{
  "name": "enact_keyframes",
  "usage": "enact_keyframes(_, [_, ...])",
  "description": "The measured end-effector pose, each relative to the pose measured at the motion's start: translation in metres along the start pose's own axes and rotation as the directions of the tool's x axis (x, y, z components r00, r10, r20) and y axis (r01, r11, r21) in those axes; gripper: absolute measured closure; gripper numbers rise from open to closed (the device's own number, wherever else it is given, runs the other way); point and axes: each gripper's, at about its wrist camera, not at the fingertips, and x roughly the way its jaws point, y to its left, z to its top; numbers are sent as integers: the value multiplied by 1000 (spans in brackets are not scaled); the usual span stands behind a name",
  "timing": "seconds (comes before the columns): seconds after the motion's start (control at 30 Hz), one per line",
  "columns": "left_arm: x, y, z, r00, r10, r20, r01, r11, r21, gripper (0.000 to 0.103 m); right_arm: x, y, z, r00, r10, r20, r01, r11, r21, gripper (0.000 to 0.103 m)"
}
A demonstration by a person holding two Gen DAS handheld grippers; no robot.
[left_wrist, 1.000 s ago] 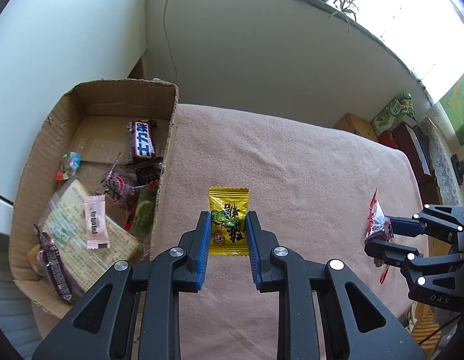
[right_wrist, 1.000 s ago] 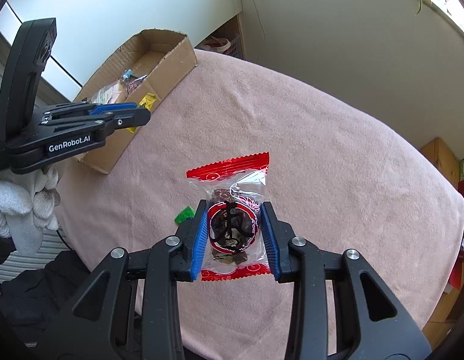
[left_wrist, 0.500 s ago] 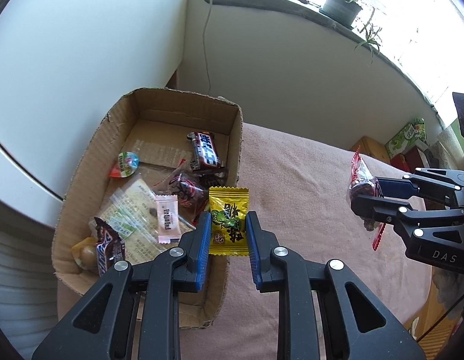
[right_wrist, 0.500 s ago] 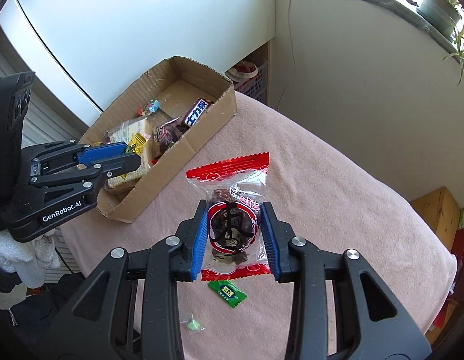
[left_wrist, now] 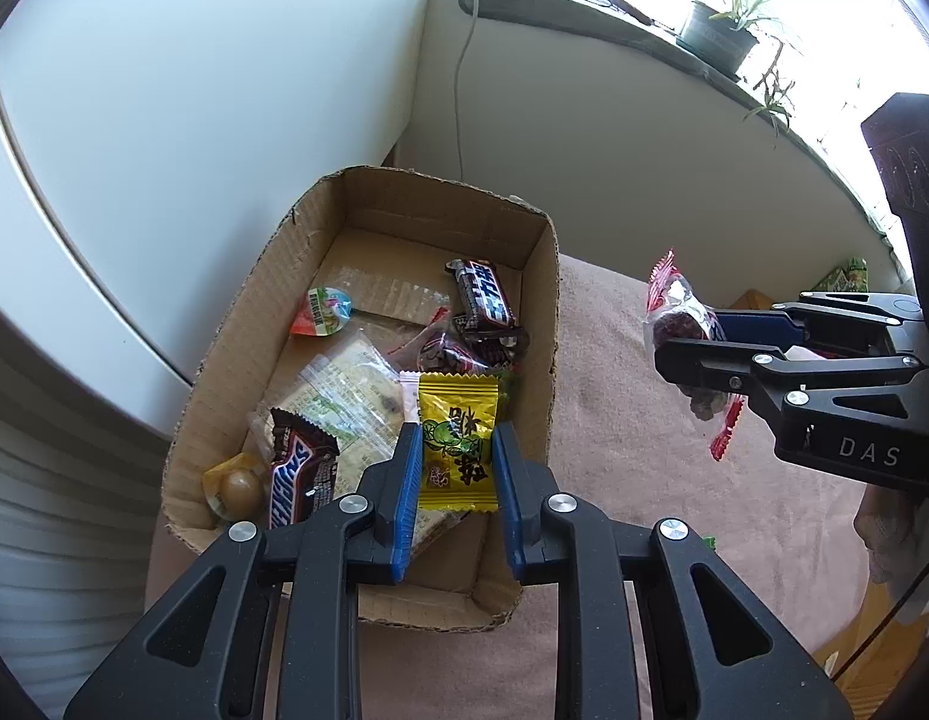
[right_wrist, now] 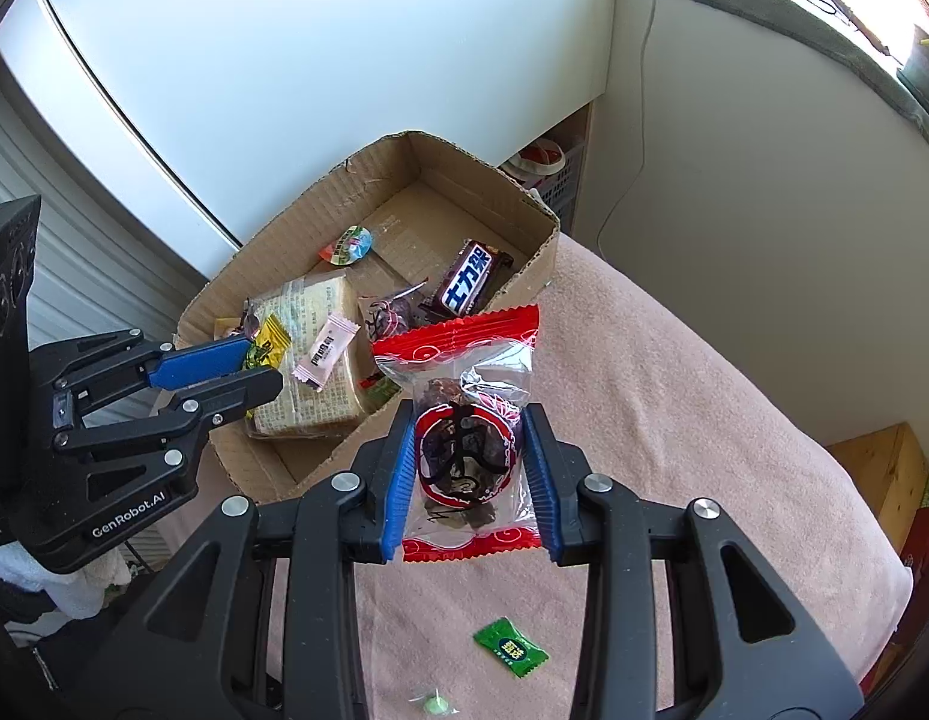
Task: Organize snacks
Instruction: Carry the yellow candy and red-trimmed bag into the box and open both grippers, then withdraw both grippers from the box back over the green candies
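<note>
My left gripper (left_wrist: 455, 450) is shut on a yellow candy packet (left_wrist: 458, 432) and holds it above the near part of the open cardboard box (left_wrist: 542, 312). In the right wrist view the left gripper (right_wrist: 257, 360) hovers over the box (right_wrist: 524, 285). My right gripper (right_wrist: 470, 450) is shut on a red-edged clear snack packet (right_wrist: 464, 414), above the pink table cover just right of the box. It also shows in the left wrist view (left_wrist: 692, 336). The box holds several snacks, among them chocolate bars (left_wrist: 482, 300) and a cracker pack (left_wrist: 338, 396).
A pink cloth (right_wrist: 674, 420) covers the table. A green candy (right_wrist: 511, 654) and a small pale green sweet (right_wrist: 434, 703) lie on it near the front. White wall panels stand behind the box. A windowsill with potted plants (left_wrist: 722, 36) runs along the back.
Both grippers have moved left toward the box with their packets. The left one has gone from over the cloth to above the box's inside; the right one now hangs beside the box's right wall.
</note>
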Motion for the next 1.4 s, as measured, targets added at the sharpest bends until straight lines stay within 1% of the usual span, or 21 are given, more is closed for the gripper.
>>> enact_keyframes(0.4, [4,14,0,1000,6,-12,-6,999,-32,81,29,28,30,999,20,-32,-21,999,-47,68])
enact_keyframes(0.67, [10,16,2,1000,8,-20,-9,999,-37,81,40,32,39,998,38,-48,-40,999,-37,67])
enact_keyframes(0.87, [10,16,3,1000,10,-22,-10,999,-34,81,41,36,44,998,49,-36,-51,998,-45,67])
enact_keyframes(1.0, [10,16,4,1000,18,-22,-18,999,-34,80,42,39,46,998,51,-35,-52,997,-51,65])
enact_keyframes(1.03, [10,16,4,1000,19,-22,-19,999,-33,80,42,39,46,998,50,-35,-52,997,-53,61])
enact_keyframes(1.07, [10,16,4,1000,21,-22,-22,999,-32,79,41,39,47,998,48,-32,-49,997,-55,59])
enact_keyframes(1.13, [10,17,5,999,27,-20,-28,999,-33,70,41,39,48,999,39,-24,-40,998,-54,50])
enact_keyframes(1.27, [8,18,5,999,32,-18,-33,999,-34,69,38,37,50,999,39,-14,-39,998,-49,48])
enact_keyframes(1.33, [7,18,5,999,36,-15,-36,999,-30,57,36,37,50,999,32,-14,-33,998,-55,45])
enact_keyframes(1.4, [5,17,5,999,39,-9,-39,999,-28,56,33,35,48,999,32,-10,-32,998,-59,40])
